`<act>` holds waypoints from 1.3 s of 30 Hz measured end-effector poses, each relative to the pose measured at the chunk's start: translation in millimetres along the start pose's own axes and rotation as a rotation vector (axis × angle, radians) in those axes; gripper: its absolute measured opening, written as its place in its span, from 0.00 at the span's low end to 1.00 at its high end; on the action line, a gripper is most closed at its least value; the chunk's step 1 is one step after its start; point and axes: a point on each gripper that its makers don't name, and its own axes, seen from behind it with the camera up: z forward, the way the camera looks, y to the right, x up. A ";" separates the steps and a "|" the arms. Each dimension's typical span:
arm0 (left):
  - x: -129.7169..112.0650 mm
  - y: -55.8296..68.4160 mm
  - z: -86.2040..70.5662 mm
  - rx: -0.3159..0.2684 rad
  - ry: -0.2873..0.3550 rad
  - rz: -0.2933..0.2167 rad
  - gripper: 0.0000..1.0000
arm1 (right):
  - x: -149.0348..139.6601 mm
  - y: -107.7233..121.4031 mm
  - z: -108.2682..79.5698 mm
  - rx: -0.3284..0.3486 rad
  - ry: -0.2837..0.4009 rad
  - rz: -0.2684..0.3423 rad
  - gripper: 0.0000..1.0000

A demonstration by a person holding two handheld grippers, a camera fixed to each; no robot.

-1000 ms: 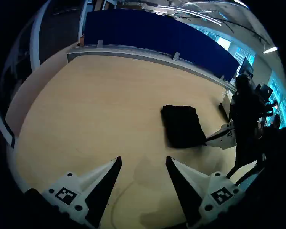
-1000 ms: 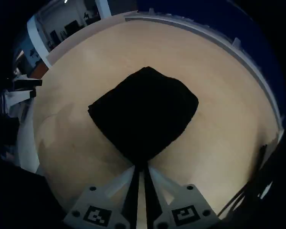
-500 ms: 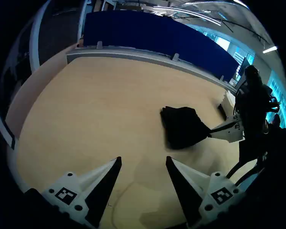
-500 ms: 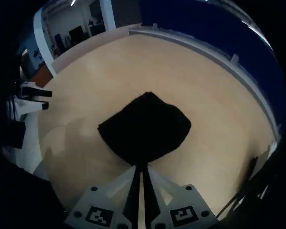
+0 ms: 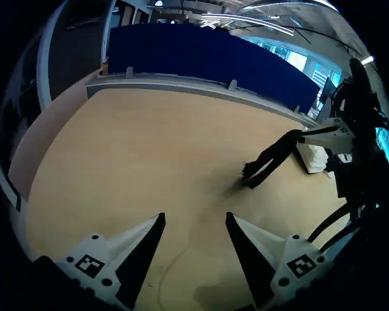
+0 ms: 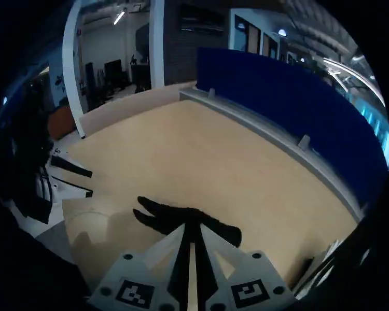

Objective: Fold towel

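Right, here is how I read it: the right tool has its two fingers drawn almost together, with only a thin slot between them, and they are pinched on one edge of the black towel. In the left gripper view that tool is held high on the far right, so the towel hangs from it as a narrow dark strip slanting down toward the tabletop. Its low end is at the wood or just above it; I cannot tell which, though a soft shadow lies close beside it. I judge the height is there to let the cloth drop under its own weight and straighten out, so that a free edge can be found. The left tool is wide open with nothing between its fingers. It is held low over the near part of the tabletop, well apart from the towel, and pointed across the wood toward the blue partition at the far edge. I take that as a waiting pose, ready to reach for the hanging lower end. A one-corner pinch leaves the cloth free to twist, so the fold looks barely begun to me.
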 end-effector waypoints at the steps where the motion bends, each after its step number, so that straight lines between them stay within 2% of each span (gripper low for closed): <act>1: 1.3 0.8 -0.5 -0.001 0.003 0.001 0.86 | 5.6 1.7 -4.6 -0.002 0.012 -0.002 0.05; 9: 9.9 9.1 -3.7 -0.015 0.016 0.010 0.86 | 24.3 16.9 -32.3 -0.037 0.067 0.008 0.05; 15: 15.2 19.3 -2.8 -0.034 0.018 0.023 0.86 | 32.2 34.2 -54.9 -0.062 0.105 0.051 0.05; 21: 19.4 29.9 1.5 -0.052 0.019 0.043 0.86 | 40.5 66.6 -83.7 -0.102 0.134 0.082 0.05; 29: 23.5 45.4 1.5 -0.067 0.017 0.054 0.86 | 39.7 120.9 -119.2 -0.170 0.141 0.099 0.05; 39: 21.9 58.7 2.9 -0.061 0.017 0.055 0.86 | 35.6 189.2 -143.3 -0.234 0.129 0.096 0.05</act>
